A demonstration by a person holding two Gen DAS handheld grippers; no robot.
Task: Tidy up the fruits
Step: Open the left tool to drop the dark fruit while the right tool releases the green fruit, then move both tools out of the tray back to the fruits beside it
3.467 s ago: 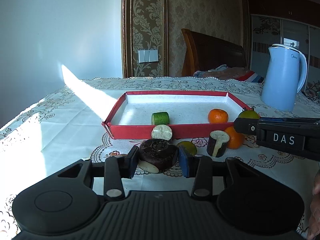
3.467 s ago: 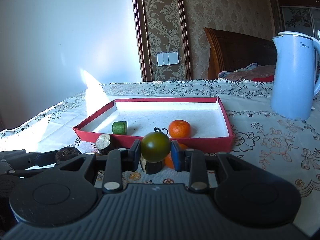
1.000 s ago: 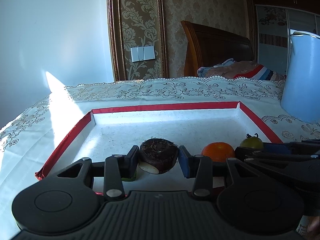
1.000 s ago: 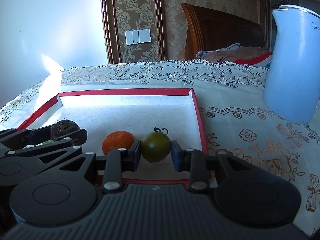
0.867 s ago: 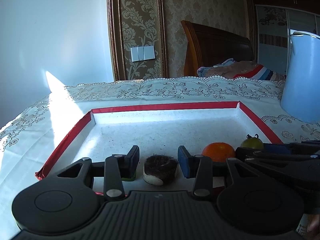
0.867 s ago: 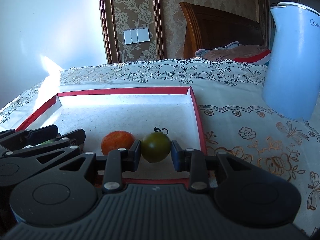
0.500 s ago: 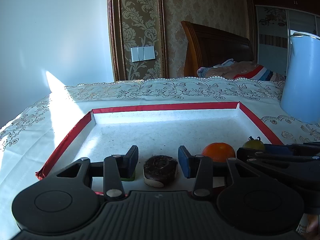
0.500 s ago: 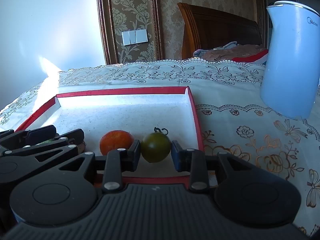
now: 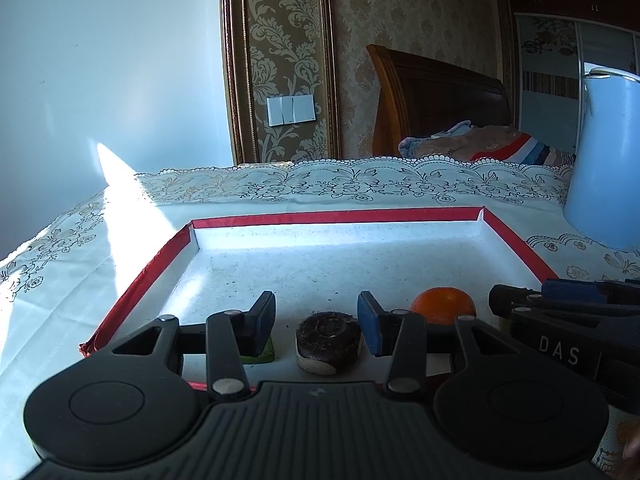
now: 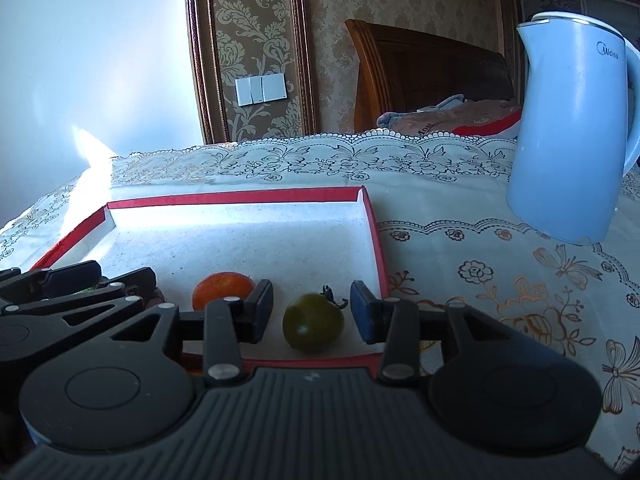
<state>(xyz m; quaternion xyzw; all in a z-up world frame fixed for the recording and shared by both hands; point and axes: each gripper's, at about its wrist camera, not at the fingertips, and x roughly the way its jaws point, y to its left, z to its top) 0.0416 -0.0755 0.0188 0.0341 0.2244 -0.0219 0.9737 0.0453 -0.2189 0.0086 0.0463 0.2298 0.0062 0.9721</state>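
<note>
A red-rimmed white tray point(image 9: 148, 272) lies on the table; it also shows in the right wrist view point(image 10: 374, 224). My left gripper point(image 9: 316, 318) is open, its jaws either side of a dark round fruit piece point(image 9: 329, 341) resting on the tray floor. A green piece point(image 9: 262, 354) sits behind the left finger. An orange point(image 9: 443, 305) lies to the right. My right gripper point(image 10: 311, 310) is open around a dark green tomato point(image 10: 313, 322) lying in the tray, with the orange point(image 10: 222, 286) to its left. The right gripper point(image 9: 568, 320) also shows at the right of the left wrist view.
A light blue kettle point(image 10: 576, 128) stands on the lace tablecloth point(image 10: 480, 264) right of the tray; it also shows in the left wrist view point(image 9: 608, 160). A wooden headboard point(image 9: 436, 96) and bedding lie behind the table. Sunlight hits the table's left side.
My left gripper carried the dark piece over the tray, opened and left it on the tray floor. My right gripper has just opened, and the green tomato now rests in the tray.
</note>
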